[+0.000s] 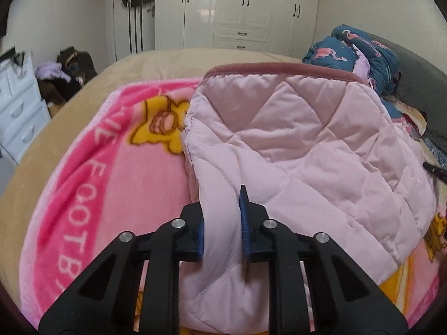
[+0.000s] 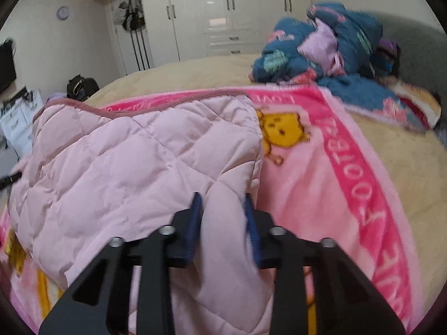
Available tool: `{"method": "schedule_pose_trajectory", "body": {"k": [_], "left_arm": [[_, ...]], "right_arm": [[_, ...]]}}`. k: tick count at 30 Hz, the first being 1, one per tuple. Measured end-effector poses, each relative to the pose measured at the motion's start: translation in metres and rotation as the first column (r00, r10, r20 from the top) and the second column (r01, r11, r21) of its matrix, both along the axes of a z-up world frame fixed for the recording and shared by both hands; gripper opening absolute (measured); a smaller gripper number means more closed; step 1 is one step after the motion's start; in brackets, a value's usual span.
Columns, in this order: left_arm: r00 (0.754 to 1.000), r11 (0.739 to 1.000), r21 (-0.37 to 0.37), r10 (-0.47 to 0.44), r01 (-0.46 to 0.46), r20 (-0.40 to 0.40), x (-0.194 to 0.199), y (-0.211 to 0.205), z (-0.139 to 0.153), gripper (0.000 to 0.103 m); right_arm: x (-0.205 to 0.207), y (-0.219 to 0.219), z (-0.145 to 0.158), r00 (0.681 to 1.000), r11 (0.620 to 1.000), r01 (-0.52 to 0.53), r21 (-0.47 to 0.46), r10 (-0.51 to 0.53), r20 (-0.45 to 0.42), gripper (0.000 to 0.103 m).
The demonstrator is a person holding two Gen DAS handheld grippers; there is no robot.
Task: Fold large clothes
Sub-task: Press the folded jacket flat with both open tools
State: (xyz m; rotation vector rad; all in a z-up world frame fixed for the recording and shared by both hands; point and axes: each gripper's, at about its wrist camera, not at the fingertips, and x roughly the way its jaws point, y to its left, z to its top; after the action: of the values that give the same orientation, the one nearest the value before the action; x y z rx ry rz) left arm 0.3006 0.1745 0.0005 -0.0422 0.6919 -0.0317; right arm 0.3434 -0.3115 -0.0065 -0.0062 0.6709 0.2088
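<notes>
Two grippers, and we're pinching the same pale pink quilted padded jacket with both. The left gripper is clamping a bunched fold at the jacket's near left edge, blue pads pressed into the fabric, and the right gripper is doing the same on the near right edge. The jacket is lying across the bright pink fleece blanket with yellow cartoon animals, which is spread over the tan bedspread.

What we're worrying about: the padding is puffy and slick-looking, so if we're lifting too fast a pad could be sliding off its fold and dropping one side. We can't tell how many layers each pinch has, so we might be hauling up only the top layer and leaving a lopsided fold. The fleece blanket could also be catching in a pinch and dragging along. And the crumpled dark teal flamingo-print bedding is sitting near the far side, so a long fold forward could be landing on it.
</notes>
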Motion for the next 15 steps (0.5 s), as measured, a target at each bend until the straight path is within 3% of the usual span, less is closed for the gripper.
{"method": "schedule_pose_trajectory", "body": {"k": [3, 7, 11, 15], "left_arm": [[0.999, 0.999, 0.023, 0.023, -0.024, 0.042, 0.001, -0.002, 0.014, 0.01], [0.995, 0.998, -0.017, 0.068, -0.067, 0.076, 0.022, 0.003, 0.038, 0.01], [0.994, 0.996, -0.004, 0.09, -0.09, 0.058, 0.052, 0.002, 0.041, 0.01], [0.992, 0.992, -0.009, 0.126, -0.126, 0.013, 0.078, 0.005, 0.026, 0.01]], "right_arm": [[-0.001, 0.005, 0.02, 0.997, 1.0, 0.017, -0.015, -0.016, 0.073, 0.015], [0.019, -0.002, 0.047, 0.992, 0.997, 0.055, 0.057, -0.061, 0.11, 0.015], [0.053, -0.001, 0.052, 0.991, 0.992, 0.094, 0.078, -0.101, 0.084, 0.015], [0.082, -0.003, 0.033, 0.989, 0.986, 0.147, 0.078, -0.149, 0.02, 0.015]]}}
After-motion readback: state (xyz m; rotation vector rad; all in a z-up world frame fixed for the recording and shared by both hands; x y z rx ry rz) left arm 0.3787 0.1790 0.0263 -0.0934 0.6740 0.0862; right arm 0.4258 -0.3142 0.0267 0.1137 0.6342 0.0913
